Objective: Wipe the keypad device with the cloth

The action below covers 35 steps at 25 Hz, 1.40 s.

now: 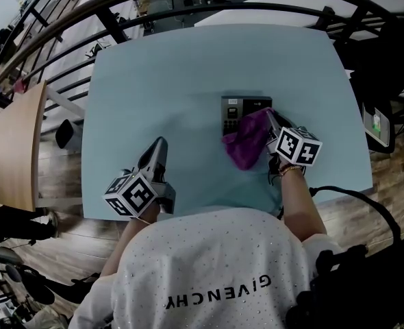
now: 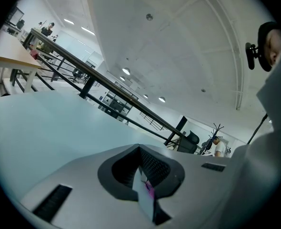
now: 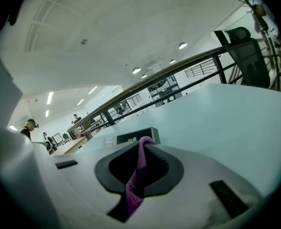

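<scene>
A dark keypad device lies flat on the light blue table, right of centre. A purple cloth is draped over its near right corner and spreads toward me. My right gripper is shut on the cloth's upper edge, just over the device's right side. In the right gripper view the cloth runs up between the shut jaws of the right gripper, with the device just beyond. My left gripper rests shut over bare table to the left, apart from both; the left gripper holds nothing.
A wooden desk stands left of the table. A black railing runs past the far edge. A small screen device sits off the table's right edge. An office chair stands beyond the railing.
</scene>
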### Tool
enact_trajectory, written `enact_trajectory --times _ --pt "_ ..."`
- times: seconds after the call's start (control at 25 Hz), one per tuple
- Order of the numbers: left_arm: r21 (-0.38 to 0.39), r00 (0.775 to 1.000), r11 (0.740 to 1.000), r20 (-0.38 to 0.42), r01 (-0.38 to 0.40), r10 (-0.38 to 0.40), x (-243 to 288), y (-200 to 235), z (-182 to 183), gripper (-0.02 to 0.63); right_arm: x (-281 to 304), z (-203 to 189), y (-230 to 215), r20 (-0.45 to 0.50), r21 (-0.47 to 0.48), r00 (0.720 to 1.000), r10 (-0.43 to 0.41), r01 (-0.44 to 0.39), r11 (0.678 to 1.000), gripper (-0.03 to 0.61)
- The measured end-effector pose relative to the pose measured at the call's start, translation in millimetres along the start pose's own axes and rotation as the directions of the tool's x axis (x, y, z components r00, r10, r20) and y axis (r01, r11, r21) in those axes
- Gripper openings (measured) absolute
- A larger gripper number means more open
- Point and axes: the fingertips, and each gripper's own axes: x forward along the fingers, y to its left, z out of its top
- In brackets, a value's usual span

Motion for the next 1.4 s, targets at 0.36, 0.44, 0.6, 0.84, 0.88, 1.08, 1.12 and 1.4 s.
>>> enact_trajectory --times 0.36,0.44,0.6,0.84,0.88,1.08,1.12,1.4 --pt "-0.008 1.0 1.0 -0.027 -0.004 0.004 -2 4 -9 0.0 -15 3 -23 0.037 0.034 0.997 -0.066 0.065 0.997 0.018" --pt "-0.007 1.0 1.0 -0.031 -0.005 0.004 -3 5 -9 0.0 -17 5 -11 0.042 0.011 0.998 -0.041 0.041 0.999 0.018" --pt "-0.007 0.999 1.0 -0.033 0.0 0.0 -1 2 -12 0.0 -12 2 30 0.026 -0.027 0.996 0.089 -0.088 0.996 0.018" --pt "-0.019 0.999 1.0 -0.036 -0.003 0.002 -7 0 -15 0.0 10 -25 92 -0.084 -0.087 0.973 0.214 -0.221 0.971 0.018" --pt "-0.022 0.999 1.0 -0.036 -0.008 0.007 -9 1 -16 0.0 14 -30 100 -0.103 -0.097 0.969 0.224 -0.234 0.967 0.018" --pt "-0.034 0.998 0.999 -0.043 -0.038 0.037 -14 10 -18 0.0 35 -52 126 -0.189 -0.146 0.948 0.258 -0.287 0.947 0.018" --pt "-0.034 0.998 0.999 -0.045 -0.043 0.041 -15 11 -19 0.0 38 -55 127 -0.201 -0.151 0.945 0.257 -0.289 0.945 0.018" --pt "-0.034 0.998 0.998 -0.036 -0.055 0.054 -13 17 -17 0.0 41 -58 113 -0.199 -0.126 0.95 0.239 -0.267 0.955 0.018"
